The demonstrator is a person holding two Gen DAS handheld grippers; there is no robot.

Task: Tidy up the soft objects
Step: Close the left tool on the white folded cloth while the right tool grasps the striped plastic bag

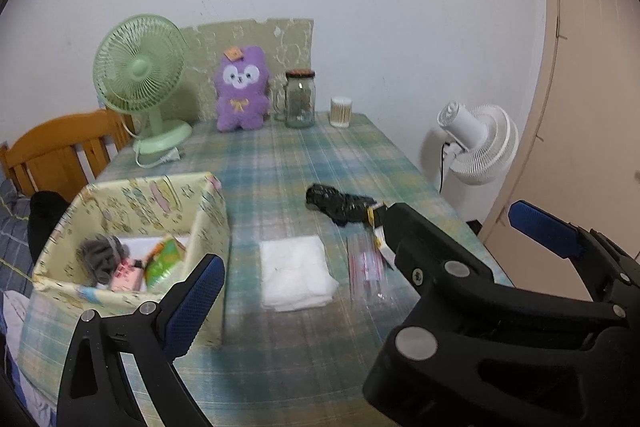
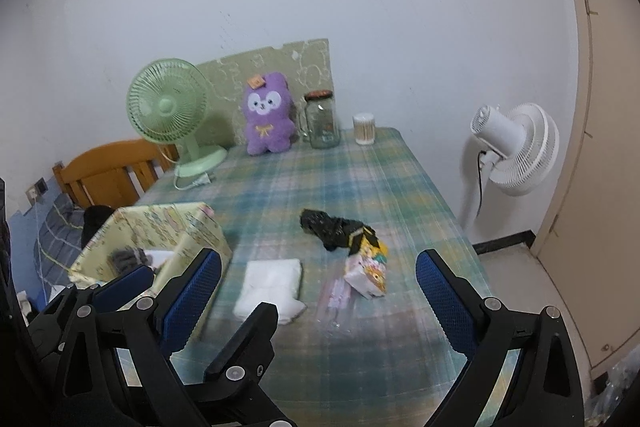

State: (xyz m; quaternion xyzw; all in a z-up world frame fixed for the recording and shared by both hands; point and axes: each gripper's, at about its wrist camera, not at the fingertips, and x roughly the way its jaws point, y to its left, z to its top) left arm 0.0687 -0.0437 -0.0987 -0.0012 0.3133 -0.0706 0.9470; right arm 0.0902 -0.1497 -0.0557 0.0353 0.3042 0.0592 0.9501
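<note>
A folded white cloth point(image 1: 294, 273) point(image 2: 272, 285) lies on the plaid tablecloth in front of both grippers. Beyond it lie a crumpled black bundle point(image 1: 336, 203) point(image 2: 328, 227), a colourful tissue packet point(image 2: 370, 267) and a clear packet with pink print point(image 1: 364, 267) point(image 2: 340, 291). A patterned open box point(image 1: 140, 199) point(image 2: 168, 223) at the left holds a grey fuzzy item point(image 1: 100, 255), a pink pack point(image 1: 126, 273) and a green pack point(image 1: 164, 259). My left gripper point(image 1: 366, 235) is open and empty. My right gripper point(image 2: 320, 255) is open and empty too. Their fingers overlap side by side above the table's near end.
Along the back wall stand a green desk fan point(image 1: 140, 75), a purple plush point(image 1: 240, 91) point(image 2: 268, 119), a glass jar point(image 1: 300, 101) and a cotton swab tub point(image 1: 341, 111). A white floor fan point(image 2: 516, 147) stands right of the table. A wooden chair point(image 1: 60, 151) is at the left.
</note>
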